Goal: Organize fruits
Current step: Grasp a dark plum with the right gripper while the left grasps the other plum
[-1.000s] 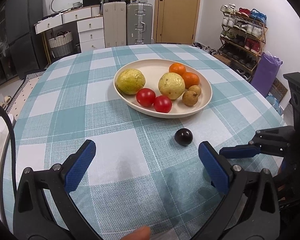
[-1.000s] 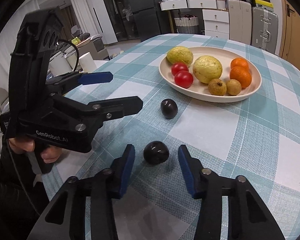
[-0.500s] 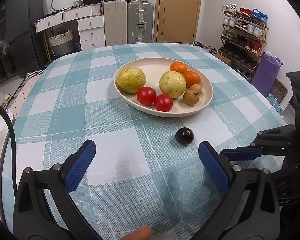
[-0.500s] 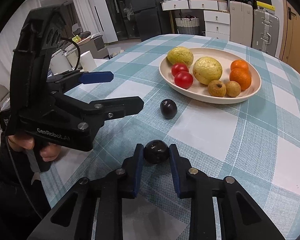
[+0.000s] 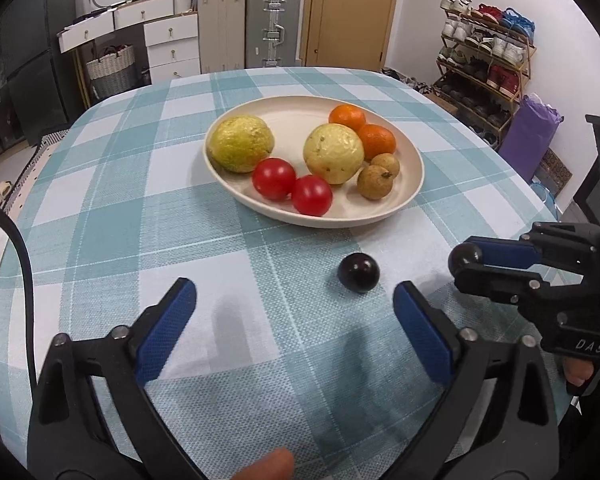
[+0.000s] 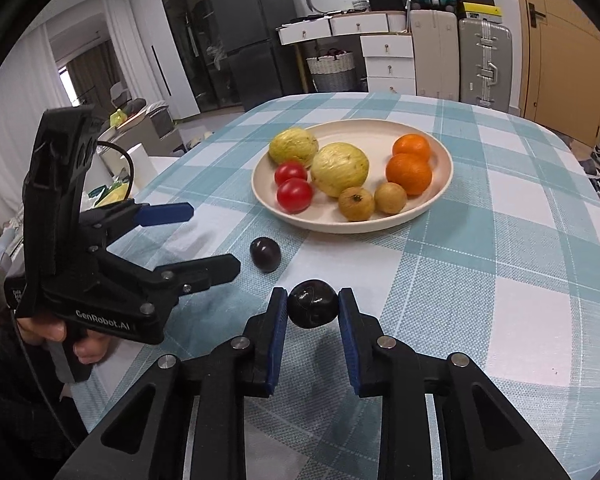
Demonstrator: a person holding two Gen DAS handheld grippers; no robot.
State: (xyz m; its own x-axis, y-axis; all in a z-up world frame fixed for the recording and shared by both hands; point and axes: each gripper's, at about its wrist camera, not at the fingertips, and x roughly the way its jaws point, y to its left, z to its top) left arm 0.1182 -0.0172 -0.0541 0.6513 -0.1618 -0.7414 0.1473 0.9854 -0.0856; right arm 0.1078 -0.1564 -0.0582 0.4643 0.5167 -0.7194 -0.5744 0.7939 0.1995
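A cream plate (image 5: pixel 418 168) (image 6: pixel 364 132) holds two yellow-green guavas, two red tomatoes, two oranges and two small brown fruits. One dark plum (image 5: pixel 359 272) (image 6: pixel 265 254) lies on the checked cloth in front of the plate. My right gripper (image 6: pixel 312 309) (image 5: pixel 466 264) is shut on a second dark plum (image 6: pixel 312 308) (image 5: pixel 465 257), which hangs just above the cloth. My left gripper (image 5: pixel 296 312) (image 6: pixel 212 240) has wide jaws that are closing with nothing between them. The loose plum sits just beyond its right fingertip.
The round table's checked cloth (image 5: pixel 100 208) drops off at the near and right edges. A hand (image 6: pixel 60 332) grips the left tool's handle. Past the table stand suitcases (image 5: pixel 272 28), white drawers (image 5: pixel 172 48) and a shoe rack (image 5: pixel 484 60).
The right jaws closed on the nearer plum and raised it off the cloth toward the plate. The left jaws narrowed slightly and the left tool barely moved.
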